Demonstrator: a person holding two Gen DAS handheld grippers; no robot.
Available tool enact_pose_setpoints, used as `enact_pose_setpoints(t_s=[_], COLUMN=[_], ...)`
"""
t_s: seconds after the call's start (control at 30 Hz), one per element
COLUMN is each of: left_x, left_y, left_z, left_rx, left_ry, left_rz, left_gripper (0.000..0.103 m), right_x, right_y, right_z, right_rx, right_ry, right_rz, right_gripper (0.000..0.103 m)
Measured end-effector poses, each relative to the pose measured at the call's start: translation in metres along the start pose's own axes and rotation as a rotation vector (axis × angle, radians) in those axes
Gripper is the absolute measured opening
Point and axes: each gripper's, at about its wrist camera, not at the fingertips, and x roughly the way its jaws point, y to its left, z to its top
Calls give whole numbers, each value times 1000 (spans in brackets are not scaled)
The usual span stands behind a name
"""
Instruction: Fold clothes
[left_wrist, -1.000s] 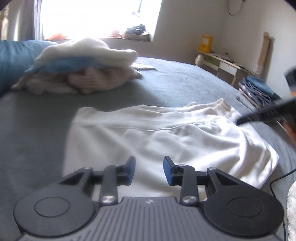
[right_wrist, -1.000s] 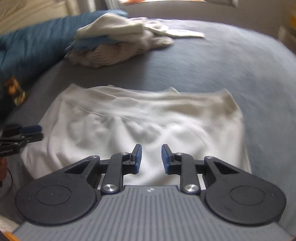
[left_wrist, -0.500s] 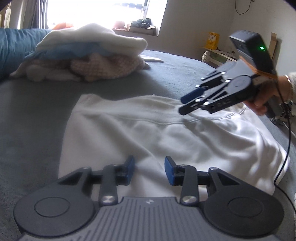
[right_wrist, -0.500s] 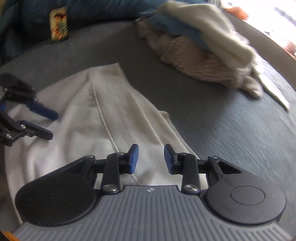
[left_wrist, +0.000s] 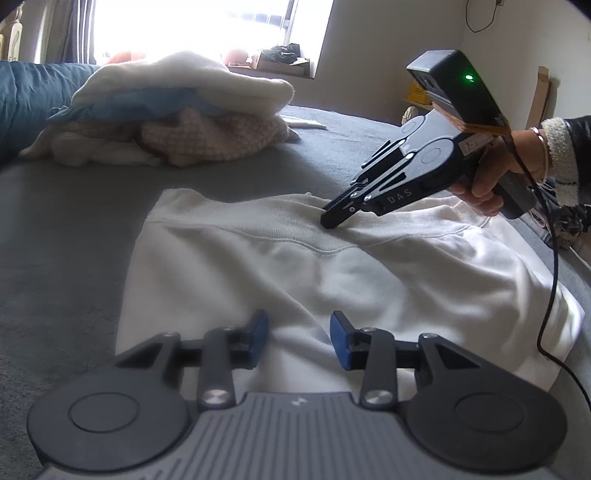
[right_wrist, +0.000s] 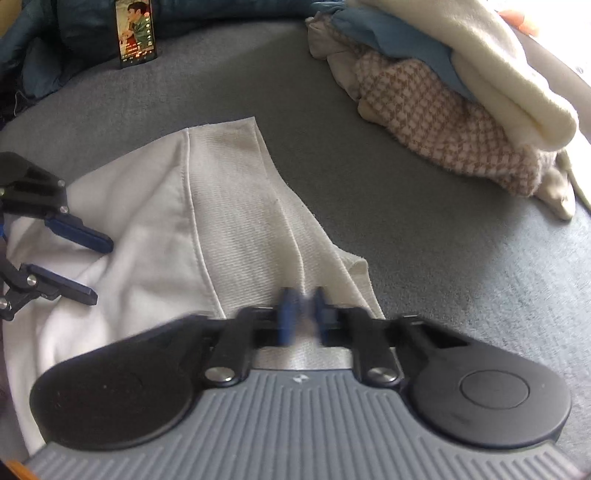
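A white sweatshirt (left_wrist: 332, 266) lies spread flat on the grey bed (left_wrist: 74, 240). My right gripper (left_wrist: 328, 221), held in a hand (left_wrist: 491, 177), points down at the far ribbed band. In the right wrist view it (right_wrist: 303, 314) is shut, pinching a raised fold of that ribbed band (right_wrist: 236, 184). My left gripper (left_wrist: 299, 336) hovers over the near edge of the white fabric, open, with nothing pinched between its blue pads. It also shows at the left of the right wrist view as the left gripper (right_wrist: 94, 269), jaws apart above the sweatshirt (right_wrist: 140, 221).
A pile of folded clothes (left_wrist: 177, 118) in cream, blue and checked beige sits at the back of the bed, also the pile (right_wrist: 443, 103). A phone (right_wrist: 136, 31) leans against a blue duvet (left_wrist: 22, 96). A black cable (left_wrist: 550, 295) trails over the garment's right side.
The right gripper swung in from the right, rolled, came down on the far ribbed band and shut on a fold of it. The left gripper sank a little and then stayed put.
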Motion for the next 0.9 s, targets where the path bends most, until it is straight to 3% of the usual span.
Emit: enact_pose_setpoints(t_s=[0.23,0.4,0.5,0.6,0.7,0.77,0.9], left_x=[-6,10,14,15,15,15,17], left_y=[10,5,-1,-2,0,2,2], left_z=[13,14,10,10,10,10,10], left_rx=[-83,-51,-16,-9,-16,-20,-11], left_ry=[-51,0,8,7,9,10,11], left_rz=[16,85,111,110,101,96,96], left_gripper=[40,40,42,43,43,43,44], right_x=[-20,11,19,-15,-64,-90,-107], right_y=[10,6,-9,-38,-64,-75,-75], right_z=[14,12,8,0,-18,-36,-72], right_rx=[-87,-80,29,214,299,303,211], right_ry=[-93,-55,-69,-180,-221,-193,-30], right_rz=[-147,-220,-301,-311,-348,-356,-323], right_gripper=[0,0,2,3,4,9,25])
